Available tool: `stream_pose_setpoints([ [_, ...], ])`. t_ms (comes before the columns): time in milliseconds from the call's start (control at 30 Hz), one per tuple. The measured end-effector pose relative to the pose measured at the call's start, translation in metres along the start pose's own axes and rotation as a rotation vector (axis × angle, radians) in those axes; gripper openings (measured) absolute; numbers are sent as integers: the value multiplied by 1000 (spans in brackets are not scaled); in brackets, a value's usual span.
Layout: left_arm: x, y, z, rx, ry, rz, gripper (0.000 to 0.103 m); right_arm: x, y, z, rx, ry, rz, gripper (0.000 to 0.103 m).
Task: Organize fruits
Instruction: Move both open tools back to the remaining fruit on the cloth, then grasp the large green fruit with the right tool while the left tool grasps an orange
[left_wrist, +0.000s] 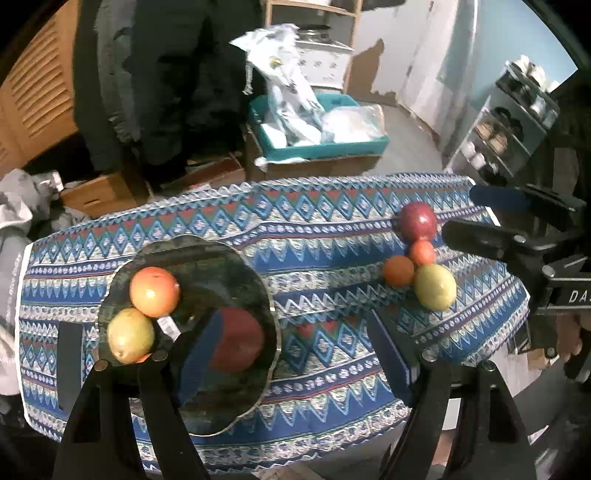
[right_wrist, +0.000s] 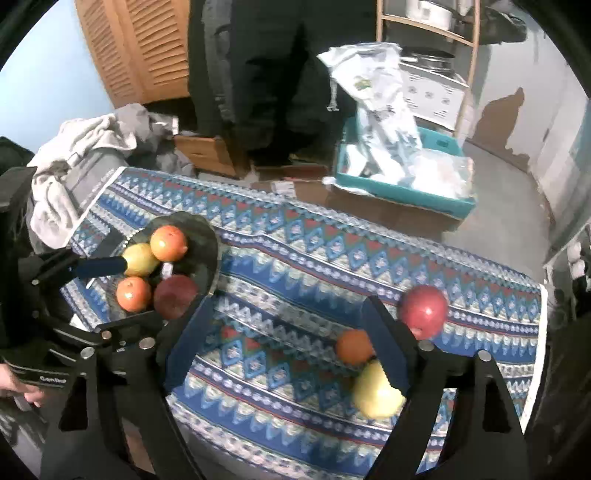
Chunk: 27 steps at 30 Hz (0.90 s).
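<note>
A dark scalloped plate (left_wrist: 229, 266) lies on the patterned cloth and holds an orange-red fruit (left_wrist: 153, 291), a yellow-green fruit (left_wrist: 129, 334) and a red apple (left_wrist: 240, 341). The right wrist view shows a second orange fruit (right_wrist: 133, 293) on the plate (right_wrist: 207, 240). My left gripper (left_wrist: 295, 347) hangs open over the plate's right rim, with nothing between its fingers. Loose on the cloth lie a red apple (right_wrist: 424, 310), an orange (right_wrist: 354, 346) and a yellow fruit (right_wrist: 375, 391). My right gripper (right_wrist: 288, 343) stands open above the cloth just left of them, gripping nothing.
Beyond the table's far edge, a person's dark legs (right_wrist: 273, 74) stand beside a teal box (right_wrist: 406, 192) of plastic bags on cardboard. Grey clothing (right_wrist: 74, 162) is heaped past the left end. A shelf rack (left_wrist: 509, 129) stands at the right. A second small orange (left_wrist: 422, 252) sits in the loose group.
</note>
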<state>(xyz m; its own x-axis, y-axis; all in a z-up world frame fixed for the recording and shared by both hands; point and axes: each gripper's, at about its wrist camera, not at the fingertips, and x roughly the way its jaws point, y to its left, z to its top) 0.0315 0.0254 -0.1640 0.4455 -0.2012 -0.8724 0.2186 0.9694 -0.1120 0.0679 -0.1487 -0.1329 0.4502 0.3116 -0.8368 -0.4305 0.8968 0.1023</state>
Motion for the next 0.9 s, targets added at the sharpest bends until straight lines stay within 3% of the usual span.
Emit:
stream_pose_setpoints([
  [500, 25, -62, 8, 136, 39, -25, 81, 9, -73, -46, 102, 82, -47, 85],
  [900, 78, -76, 4, 151, 139, -41, 81, 68, -99, -81, 136, 233, -65, 85],
])
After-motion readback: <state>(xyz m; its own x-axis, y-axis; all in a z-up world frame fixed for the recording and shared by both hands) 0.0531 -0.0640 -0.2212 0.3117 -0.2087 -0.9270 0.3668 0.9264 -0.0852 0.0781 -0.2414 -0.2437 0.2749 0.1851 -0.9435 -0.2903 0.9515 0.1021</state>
